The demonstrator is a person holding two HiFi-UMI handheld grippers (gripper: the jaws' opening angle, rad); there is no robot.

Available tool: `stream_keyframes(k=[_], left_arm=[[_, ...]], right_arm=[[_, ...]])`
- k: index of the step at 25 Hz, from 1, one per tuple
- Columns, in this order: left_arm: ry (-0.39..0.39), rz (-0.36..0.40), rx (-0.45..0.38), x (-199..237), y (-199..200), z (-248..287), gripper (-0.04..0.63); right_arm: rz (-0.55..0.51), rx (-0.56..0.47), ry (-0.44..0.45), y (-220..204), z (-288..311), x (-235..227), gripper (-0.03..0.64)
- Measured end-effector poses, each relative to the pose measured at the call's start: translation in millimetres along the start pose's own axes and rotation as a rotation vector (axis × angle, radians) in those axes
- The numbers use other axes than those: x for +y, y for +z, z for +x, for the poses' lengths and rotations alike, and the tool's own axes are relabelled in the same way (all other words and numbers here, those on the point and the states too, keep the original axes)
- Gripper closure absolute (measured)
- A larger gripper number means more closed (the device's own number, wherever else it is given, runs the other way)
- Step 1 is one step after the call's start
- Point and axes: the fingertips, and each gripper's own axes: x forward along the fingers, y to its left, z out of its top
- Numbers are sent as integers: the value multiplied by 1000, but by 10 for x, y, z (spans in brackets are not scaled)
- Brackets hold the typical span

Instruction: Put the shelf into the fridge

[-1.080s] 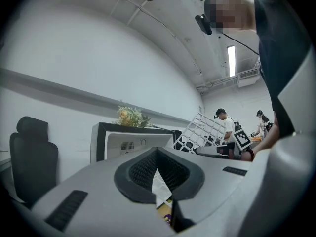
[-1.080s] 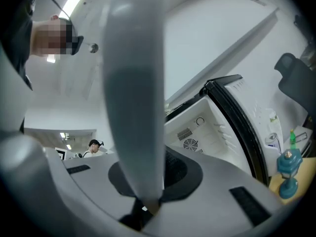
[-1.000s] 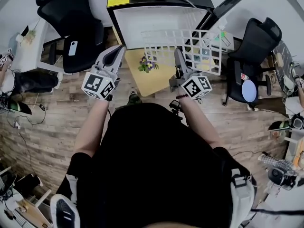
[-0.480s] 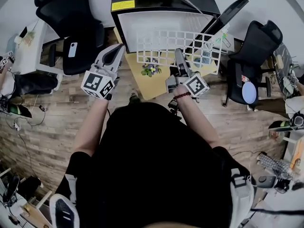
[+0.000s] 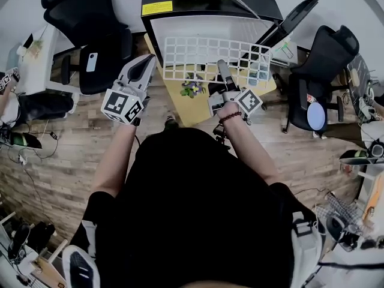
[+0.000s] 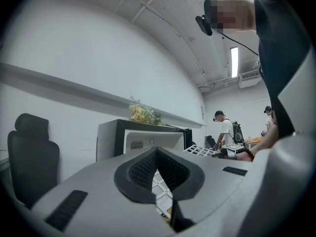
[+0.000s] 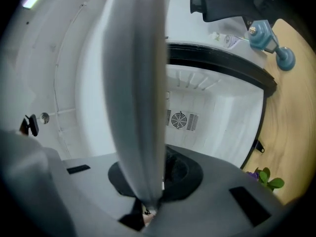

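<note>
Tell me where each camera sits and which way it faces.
Head view: on the person's head, facing steeply down at fridge, shelf, torso, left tongs, right tongs.
Left gripper view: rides the left tongs, shut and empty, facing the fridge.
Right gripper view: rides the right tongs, shut on the shelf, facing into the fridge.
All share the fridge.

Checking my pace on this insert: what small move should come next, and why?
Probably ease the white wire grid shelf forward, level, into the open black fridge. The right gripper is clamped on the shelf's near edge, the far edge appears to sit at the fridge's white opening, and the left gripper is shut, off to the side.
</note>
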Motion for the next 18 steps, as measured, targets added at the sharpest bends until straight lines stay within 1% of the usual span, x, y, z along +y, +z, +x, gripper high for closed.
stream_keyframes(k=[6,14,18], left_arm=[[3,-2,-2,43,-4,1,577],[3,-9,-9,113,-5,37,577],[3,-10,-11,130,-2,52,577]], right_arm=[[72,3,-4,-36,78,-35,574],[120,21,1,-54,205,-71,574],[132,19,-13,-45,231,-116,574]])
